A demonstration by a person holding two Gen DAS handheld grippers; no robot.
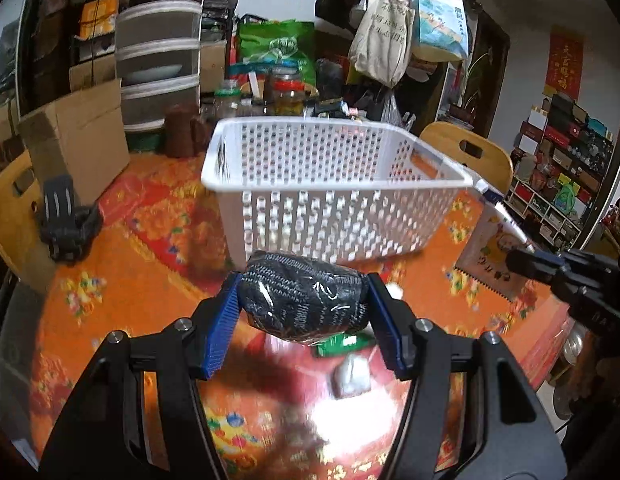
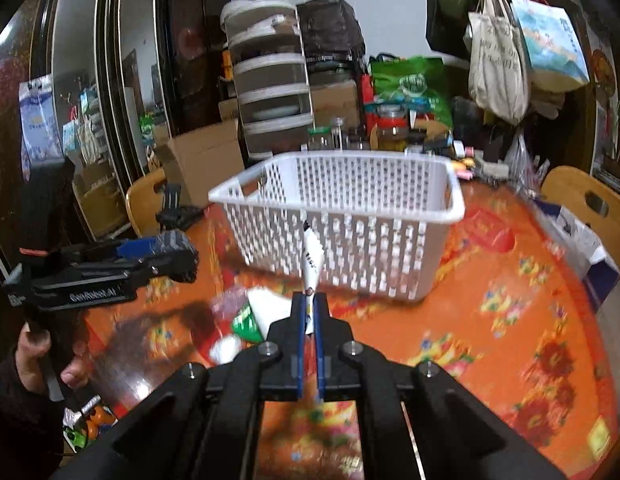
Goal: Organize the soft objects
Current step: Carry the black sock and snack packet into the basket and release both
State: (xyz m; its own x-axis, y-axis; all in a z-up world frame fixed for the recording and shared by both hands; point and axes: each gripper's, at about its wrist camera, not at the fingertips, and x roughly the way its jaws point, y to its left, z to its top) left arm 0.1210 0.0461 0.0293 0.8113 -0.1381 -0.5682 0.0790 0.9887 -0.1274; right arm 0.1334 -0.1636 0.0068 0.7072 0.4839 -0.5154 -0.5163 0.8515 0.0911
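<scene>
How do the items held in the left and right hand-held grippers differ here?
The left hand-held gripper holds a dark knitted bundle in clear plastic wrap; the right hand-held gripper holds a thin white packet with print. The bundle is bulky, keeping the jaws wide; the packet is flat, jaws nearly closed. The bundle lies crosswise; the packet sticks out past the fingertips. Both are held in front of the white perforated plastic basket.

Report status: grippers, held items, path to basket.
Left gripper shut on black wrapped bundle. Right gripper shut on thin white packet. White basket ahead of both, nothing between. More packets loose on table.
</scene>
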